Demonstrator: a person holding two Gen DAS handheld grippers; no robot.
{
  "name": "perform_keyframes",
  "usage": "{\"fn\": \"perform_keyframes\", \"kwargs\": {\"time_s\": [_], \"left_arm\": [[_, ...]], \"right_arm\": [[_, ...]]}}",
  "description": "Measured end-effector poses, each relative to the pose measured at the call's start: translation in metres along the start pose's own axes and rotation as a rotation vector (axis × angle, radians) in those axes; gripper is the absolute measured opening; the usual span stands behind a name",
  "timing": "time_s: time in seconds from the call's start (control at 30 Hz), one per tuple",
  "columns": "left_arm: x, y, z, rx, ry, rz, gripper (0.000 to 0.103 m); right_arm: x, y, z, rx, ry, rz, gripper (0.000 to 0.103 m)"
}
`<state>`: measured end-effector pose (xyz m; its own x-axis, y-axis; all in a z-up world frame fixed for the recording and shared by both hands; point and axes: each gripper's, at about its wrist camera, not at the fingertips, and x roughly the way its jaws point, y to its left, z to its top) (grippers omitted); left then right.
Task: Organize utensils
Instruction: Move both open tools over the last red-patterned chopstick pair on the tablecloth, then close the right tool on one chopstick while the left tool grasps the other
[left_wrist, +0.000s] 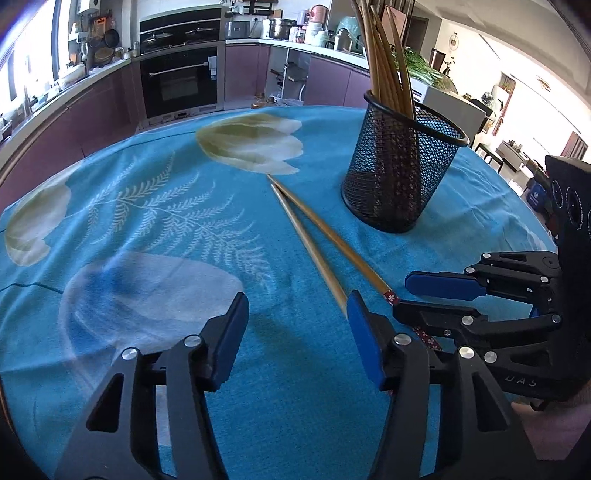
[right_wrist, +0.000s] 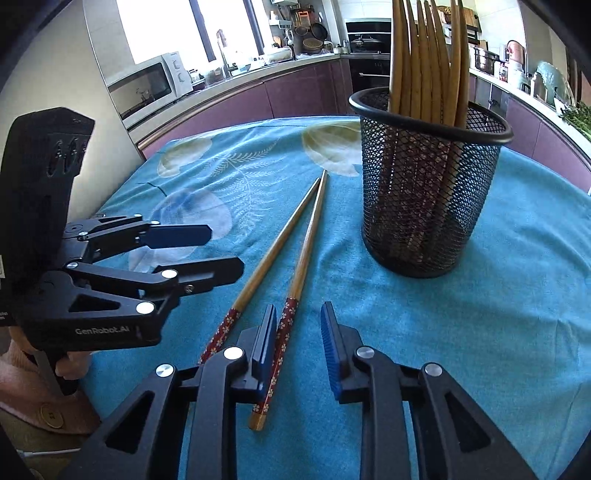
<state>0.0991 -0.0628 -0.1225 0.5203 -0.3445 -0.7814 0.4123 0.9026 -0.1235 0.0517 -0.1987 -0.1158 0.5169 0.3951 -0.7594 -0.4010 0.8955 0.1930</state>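
Two wooden chopsticks with red flowered ends lie side by side on the blue flowered tablecloth (left_wrist: 147, 206), one (right_wrist: 295, 295) and the other (right_wrist: 266, 251). My right gripper (right_wrist: 299, 343) is open around the flowered end of the right chopstick, which rests against the left pad with a gap to the right pad. The other chopstick runs under that gripper's left finger. My left gripper (left_wrist: 295, 332) is open over bare cloth, its right finger covering the near end of a chopstick (left_wrist: 314, 247). A black mesh cup (right_wrist: 428, 184) holding several upright chopsticks stands just beyond.
The mesh cup (left_wrist: 402, 166) stands right of the lying chopsticks. The two grippers are close, with the right gripper (left_wrist: 424, 301) and left gripper (right_wrist: 210, 254) each seen from the other. A hand and pink sleeve (right_wrist: 70, 365) hold the left one. Kitchen counters, an oven (left_wrist: 181, 81) and a microwave (right_wrist: 147, 85) lie behind the table.
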Motion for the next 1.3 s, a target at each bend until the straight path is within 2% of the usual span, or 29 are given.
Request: {"fn": "perform_keyframes", "kwargs": {"time_s": [0.1, 0.27, 0.4, 0.53, 0.6, 0.77, 0.9, 1.3], "left_arm": [[0.008, -0.006, 0.002, 0.012, 0.017, -0.016, 0.047], [0.015, -0.016, 0.005, 0.04, 0.026, -0.001, 0.039], [0.014, -0.015, 0.004, 0.025, 0.023, 0.004, 0.026], [0.01, -0.008, 0.0, 0.002, 0.02, 0.024, 0.013], [0.007, -0.007, -0.004, -0.007, 0.018, 0.028, 0.011], [0.0, -0.006, -0.011, -0.013, 0.027, 0.028, 0.011], [-0.004, -0.005, -0.008, 0.004, 0.02, 0.04, 0.022], [0.009, 0.006, 0.012, 0.003, 0.023, 0.033, 0.022]], "right_arm": [[-0.001, -0.002, -0.002, 0.004, 0.0, 0.001, 0.018], [-0.003, -0.005, -0.005, 0.01, 0.003, 0.006, 0.014], [-0.004, -0.007, -0.007, 0.02, 0.005, 0.012, 0.008], [-0.006, -0.008, -0.011, 0.037, 0.01, 0.023, 0.007], [-0.008, -0.008, -0.013, 0.034, 0.018, 0.026, 0.007], [-0.011, -0.005, -0.011, 0.007, 0.035, 0.028, 0.009], [-0.004, -0.006, 0.001, -0.001, 0.015, 0.012, 0.015], [0.034, 0.002, 0.041, -0.06, 0.006, -0.039, 0.015]]}}
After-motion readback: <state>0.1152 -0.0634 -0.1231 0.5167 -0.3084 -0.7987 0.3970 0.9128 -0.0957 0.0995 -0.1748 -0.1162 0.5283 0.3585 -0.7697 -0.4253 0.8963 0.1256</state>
